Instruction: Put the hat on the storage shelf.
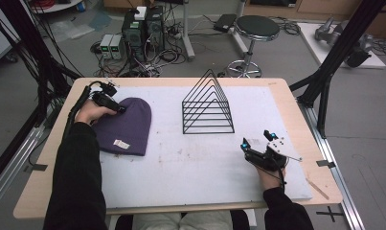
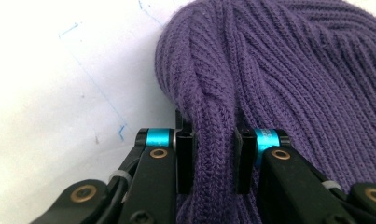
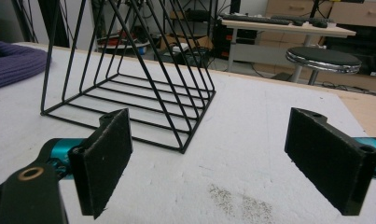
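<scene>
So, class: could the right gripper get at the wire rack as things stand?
Probably yes: the right gripper has its jaws wide open and bare white mat lies between it and the wire rack.

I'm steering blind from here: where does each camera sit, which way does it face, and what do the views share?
High view: above the person's side of the table, looking forward and down; both forearms, left gripper, right gripper.
Left gripper view: rides the left gripper, looking along jaws pinching a fold of the purple beanie.
Right gripper view: rides the right gripper, jaws wide apart, facing the black wire rack.
Shared: the rack and beanie appear in the high and right gripper views.
</scene>
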`<state>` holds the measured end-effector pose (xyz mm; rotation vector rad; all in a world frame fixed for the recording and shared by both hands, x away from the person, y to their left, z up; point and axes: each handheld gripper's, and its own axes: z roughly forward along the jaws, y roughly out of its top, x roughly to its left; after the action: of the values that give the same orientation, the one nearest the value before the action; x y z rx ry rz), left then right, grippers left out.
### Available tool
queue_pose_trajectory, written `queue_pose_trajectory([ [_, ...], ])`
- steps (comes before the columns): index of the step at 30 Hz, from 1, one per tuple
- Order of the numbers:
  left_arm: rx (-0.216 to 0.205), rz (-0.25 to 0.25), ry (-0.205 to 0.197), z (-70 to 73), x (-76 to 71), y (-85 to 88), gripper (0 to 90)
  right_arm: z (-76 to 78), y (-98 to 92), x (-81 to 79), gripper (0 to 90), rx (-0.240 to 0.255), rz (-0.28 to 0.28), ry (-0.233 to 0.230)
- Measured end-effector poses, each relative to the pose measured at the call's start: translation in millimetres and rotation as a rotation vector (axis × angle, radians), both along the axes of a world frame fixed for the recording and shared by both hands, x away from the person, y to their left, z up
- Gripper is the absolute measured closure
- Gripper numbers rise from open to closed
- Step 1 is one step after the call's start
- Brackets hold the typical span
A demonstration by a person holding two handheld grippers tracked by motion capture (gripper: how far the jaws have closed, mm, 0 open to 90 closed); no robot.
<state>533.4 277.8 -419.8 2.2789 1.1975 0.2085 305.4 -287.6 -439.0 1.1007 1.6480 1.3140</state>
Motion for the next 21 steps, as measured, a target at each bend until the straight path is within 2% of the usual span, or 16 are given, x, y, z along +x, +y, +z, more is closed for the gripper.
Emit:
queue_pose_trajectory([
  [3,0.011,0.001,-0.006,0.4,0.4,-1.0,76.8,-0.1,-0.6,0.3,14.2,-0.001,-0.003,0.0],
  [5,0.032,-0.013,-0.026,2.3,-1.4,-2.9,76.9,-0.2,-0.7,0.5,14.2,-0.001,-0.004,-0.001],
  [6,0.032,-0.013,-0.026,2.3,-1.4,-2.9,76.9,-0.1,-0.8,0.5,14.2,-0.002,-0.004,-0.002],
  [9,0.042,-0.015,-0.059,6.6,-5.3,-3.1,76.9,0.2,-0.6,-0.2,14.2,0.005,-0.007,0.001],
  [11,0.042,0.006,-0.099,10.4,-9.3,-2.5,76.7,0.2,-0.7,-0.7,14.2,0.012,-0.012,0.006],
  [13,0.038,0.054,-0.165,13.4,-18.0,-2.5,76.8,-0.4,-1.0,0.1,14.2,0.015,-0.011,0.009],
  [14,0.036,0.067,-0.178,14.0,-21.4,-2.7,76.8,-0.7,-0.9,0.4,14.2,0.015,-0.012,0.01],
  [15,0.035,0.118,-0.218,14.9,-30.7,-4.4,76.8,-0.9,-0.8,0.5,14.2,0.016,-0.01,0.012],
  [16,0.035,0.118,-0.218,14.9,-30.7,-4.4,76.8,-0.8,-0.4,0.4,14.2,0.02,-0.009,0.012],
  [19,0.05,0.202,-0.3,18.6,-46.0,-10.6,76.8,-0.2,0.1,-0.7,14.2,0.031,-0.001,0.01],
  [21,0.084,0.241,-0.376,24.1,-57.2,-16.8,76.8,-0.1,0.4,-0.7,14.2,0.034,0.001,0.009],
])
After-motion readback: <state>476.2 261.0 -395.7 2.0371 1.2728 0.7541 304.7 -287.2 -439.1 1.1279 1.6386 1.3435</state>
